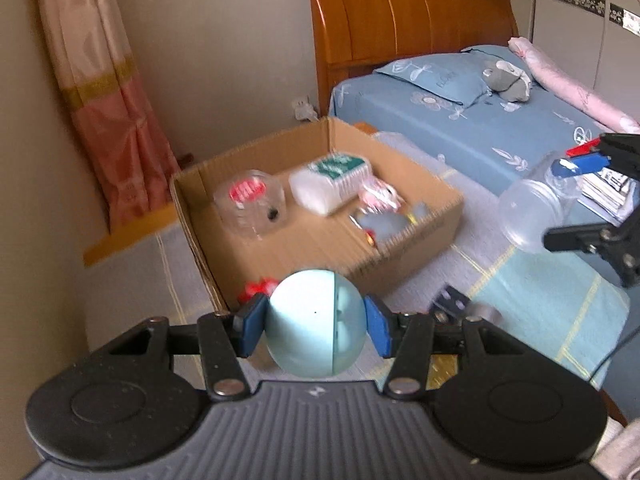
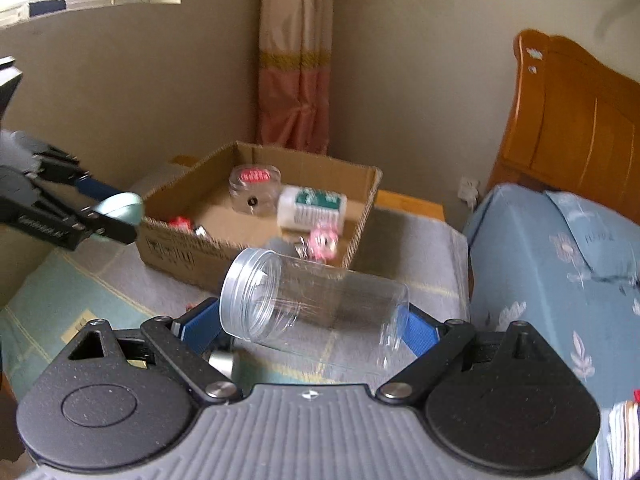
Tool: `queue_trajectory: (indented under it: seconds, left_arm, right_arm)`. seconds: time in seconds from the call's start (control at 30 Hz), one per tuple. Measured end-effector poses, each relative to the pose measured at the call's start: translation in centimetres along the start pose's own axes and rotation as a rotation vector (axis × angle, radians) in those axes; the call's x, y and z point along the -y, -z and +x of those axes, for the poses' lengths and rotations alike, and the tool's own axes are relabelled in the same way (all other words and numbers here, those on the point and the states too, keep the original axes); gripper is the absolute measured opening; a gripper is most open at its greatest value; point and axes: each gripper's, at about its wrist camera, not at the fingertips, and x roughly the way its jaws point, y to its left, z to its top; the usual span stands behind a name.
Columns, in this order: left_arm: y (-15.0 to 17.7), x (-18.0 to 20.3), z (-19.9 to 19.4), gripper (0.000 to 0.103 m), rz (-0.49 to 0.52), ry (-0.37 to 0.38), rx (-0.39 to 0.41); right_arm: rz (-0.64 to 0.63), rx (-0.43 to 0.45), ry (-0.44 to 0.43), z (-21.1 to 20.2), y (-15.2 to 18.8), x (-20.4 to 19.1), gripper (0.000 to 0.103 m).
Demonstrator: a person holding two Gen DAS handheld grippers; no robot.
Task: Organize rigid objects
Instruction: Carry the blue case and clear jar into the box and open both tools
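Our left gripper point(image 1: 316, 326) clamps the pale ball point(image 1: 316, 322); our right gripper point(image 2: 308, 322) grips the jar point(image 2: 316, 300) crosswise. The cardboard box point(image 1: 420, 216) lies ahead, nearer the left.

Almost nothing can be read. The box point(image 2: 172, 254) carries dark print on its near outer wall, in the right wrist view, too blurred to make out. The arm of the left tongs point(image 2: 120, 210) bears a line of pale lettering, also unreadable. The white tub point(image 1: 332, 182) in the box has a green label with white marks, and the clear round container point(image 1: 250, 200) has a red label with pale marks; no letters can be told on either. The blue pillow point(image 1: 438, 76) on the bed shows faint lettering that stays illegible.
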Motion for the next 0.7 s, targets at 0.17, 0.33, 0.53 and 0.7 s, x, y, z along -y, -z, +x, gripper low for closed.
queue_trajectory:
  seconds: [0.17,0.33,0.53,0.7]
  left_arm:
    - [-2.6,-1.4,1.9,0.052,0.005,-0.021,0.009]
    - [-4.4,-2.4,5.3,0.052,0.004,-0.035,-0.012]
    - [-4.6,-3.7,8.7,0.052,-0.025,-0.057,-0.04]
    - [-4.4,-4.6,9.8,0.056,-0.065,-0.074,-0.043]
  right_arm:
    - [-0.03,0.027,-0.002,-0.1,-1.5,-0.2,0.096]
    - [-0.041,0.024,-0.002,0.6,-2.6,-0.3,0.096]
    - [-0.05,0.009,-0.003,1.6,-3.6,-0.4,0.096]
    - [-0.055,-0.001,-0.001,2.5,-4.5,-0.6,0.096]
